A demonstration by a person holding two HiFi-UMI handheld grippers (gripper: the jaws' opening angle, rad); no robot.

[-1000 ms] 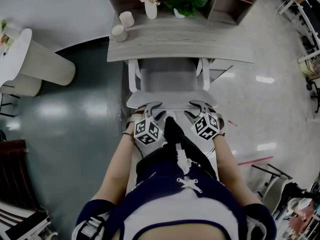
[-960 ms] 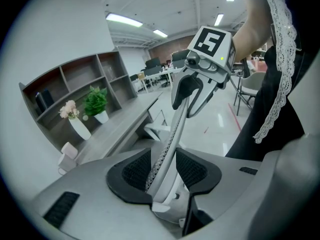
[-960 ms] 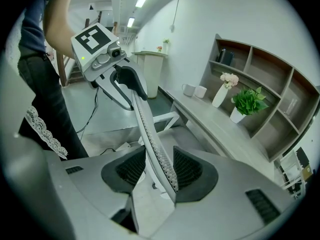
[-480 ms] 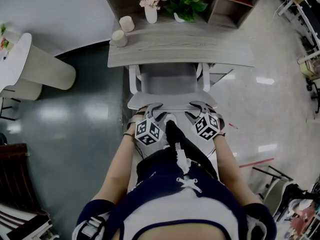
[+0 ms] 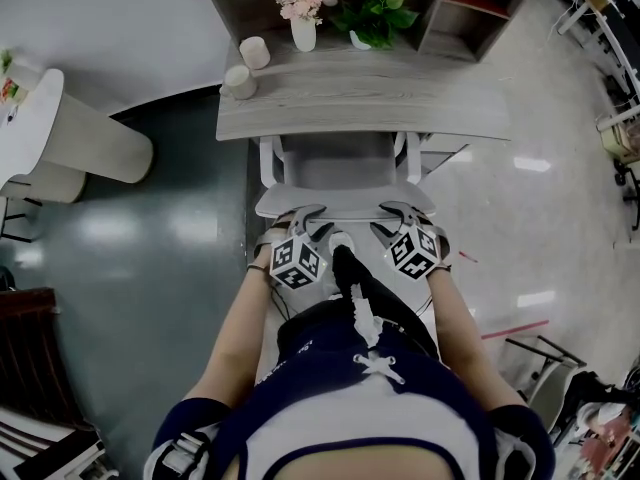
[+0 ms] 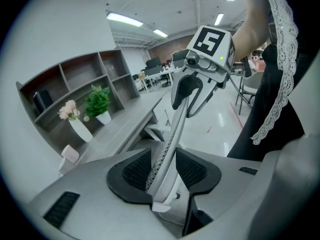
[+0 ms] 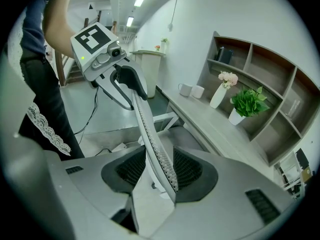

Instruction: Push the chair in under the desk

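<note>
the chair [image 5: 335, 160] has slid a little further in than a second ago: less of its seat shows in front of the desk [image 5: 400, 98] now, and the person has come forward with it, both hands on the same hold as before. from where i stand, the front of the seat is tucked under the grey desktop, and the rear of the seat and the backrest [image 5: 345, 200] are out on the person's side. the left gripper [image 5: 300, 220] sits on the left part of the backrest's top edge and the right gripper [image 5: 403, 218] on the right part, side by side, with a short stretch of rim between them. both point forward and down at the chair. looking along the left one, its dark ribbed pads [image 6: 131, 170] stand partly apart with the pale mesh edge of the backrest clamped between them. the right one has the same grip (its pads [image 7: 187, 169] press the mesh from either side). the chair is lined up with the middle of the desk, its white armrests reaching the desktop's front edge. on the desk, well clear of the chair, two cups [image 5: 239, 81] stand near the left end, with a white vase of flowers [image 5: 303, 33] and a green plant [image 5: 375, 10] further back by the shelf [image 5: 460, 23]. the shiny floor [image 5: 150, 228] spreads out to either side.
</note>
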